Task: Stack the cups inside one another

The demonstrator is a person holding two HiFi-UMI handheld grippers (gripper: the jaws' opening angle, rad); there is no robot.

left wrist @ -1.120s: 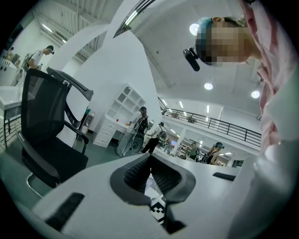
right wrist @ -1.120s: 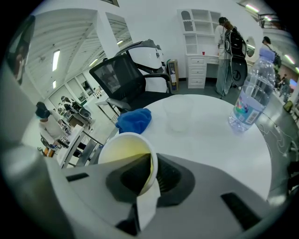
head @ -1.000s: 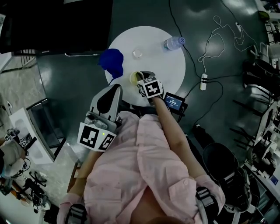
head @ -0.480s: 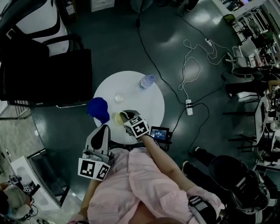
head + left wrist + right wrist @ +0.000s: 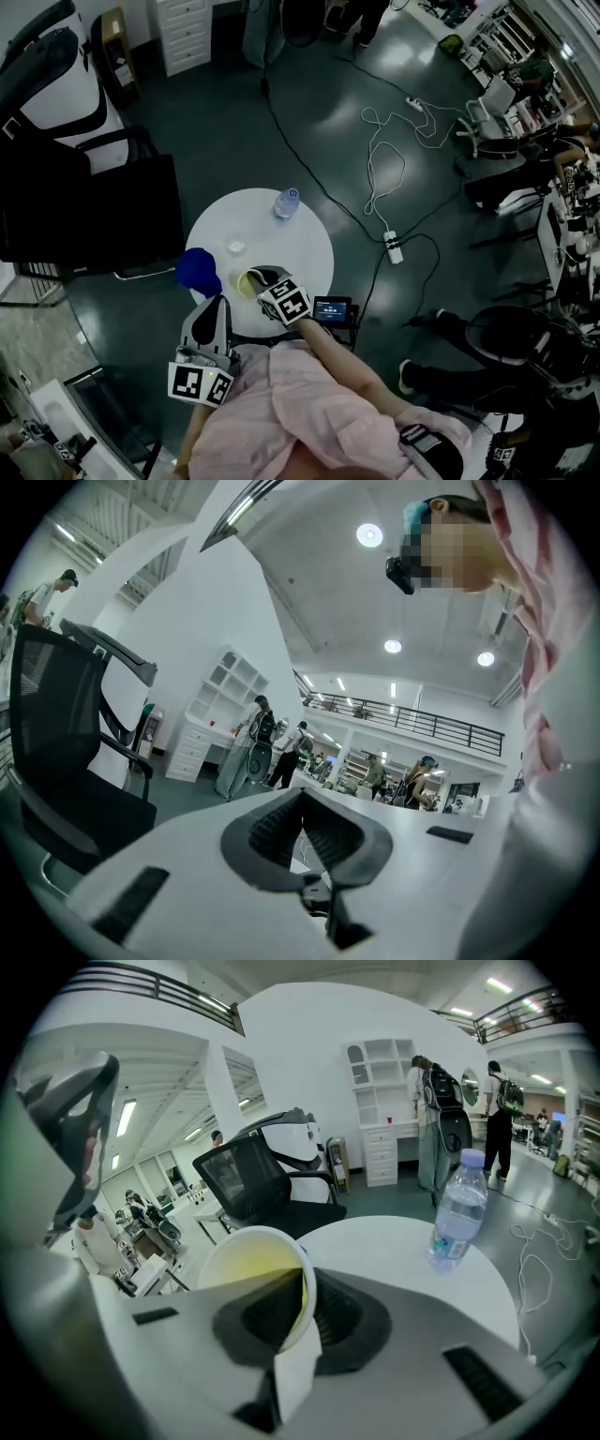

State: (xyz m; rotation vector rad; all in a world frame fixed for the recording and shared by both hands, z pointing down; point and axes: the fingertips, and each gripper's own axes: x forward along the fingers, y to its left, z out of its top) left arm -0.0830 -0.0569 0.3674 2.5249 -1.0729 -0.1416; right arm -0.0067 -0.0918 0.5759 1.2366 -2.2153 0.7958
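The right gripper [image 5: 305, 1309] is pinching the wall of a paper cup [image 5: 246, 1269] – white outside, yellow inside. Its jaws are standing narrow, nearly together, with only the thin cup wall between the pads. One jaw is sitting inside the cup's mouth and the other is pressing on the outer face. The cup is leaning, its open mouth turned up and toward the camera on that gripper, and its rim is reaching past the jaw tips on the left.

From the head view, the right gripper [image 5: 260, 278] is holding the cup [image 5: 244, 281] over the near edge of the round white table [image 5: 302, 239]. A water bottle [image 5: 286, 202] is standing upright at the table's far side, well apart from the cup. A small clear item [image 5: 236, 247] is lying between them, and a blue object [image 5: 199, 270] is sitting at the table's left edge, just beside the cup.

The left gripper [image 5: 302, 803] is pointing out level into the room – its jaws are meeting at the tips with nothing between them. In the head view it [image 5: 216, 306] is hanging near the person's body, short of the table.
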